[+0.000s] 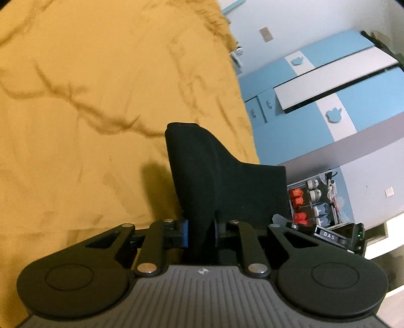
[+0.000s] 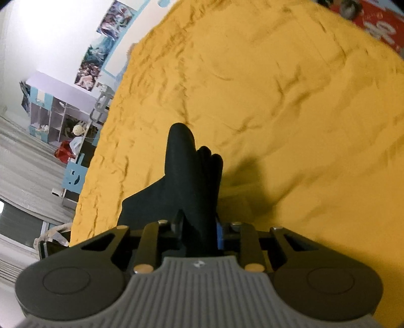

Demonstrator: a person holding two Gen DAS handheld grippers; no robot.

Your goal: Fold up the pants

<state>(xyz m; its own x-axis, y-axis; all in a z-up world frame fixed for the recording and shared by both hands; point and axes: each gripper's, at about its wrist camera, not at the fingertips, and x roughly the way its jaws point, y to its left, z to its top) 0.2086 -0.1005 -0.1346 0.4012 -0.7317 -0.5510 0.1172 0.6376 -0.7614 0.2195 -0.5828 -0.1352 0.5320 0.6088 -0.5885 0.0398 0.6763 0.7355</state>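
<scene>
The black pants (image 1: 222,176) rise in a bunched fold from between the jaws of my left gripper (image 1: 200,227), which is shut on the cloth, above the yellow bed sheet (image 1: 75,101). In the right wrist view another gathered part of the black pants (image 2: 186,171) stands up out of my right gripper (image 2: 199,227), which is shut on it too. The cloth hides the fingertips of both grippers. Each bunch throws a shadow on the yellow sheet (image 2: 277,101) beside it.
The bed's edge runs along a blue and white wardrobe (image 1: 315,83), with a small shelf of bottles (image 1: 313,201) low beside it. On the other side stand a cubby shelf unit (image 2: 55,113) and wall posters (image 2: 111,25). A red printed item (image 2: 378,22) lies at the far corner.
</scene>
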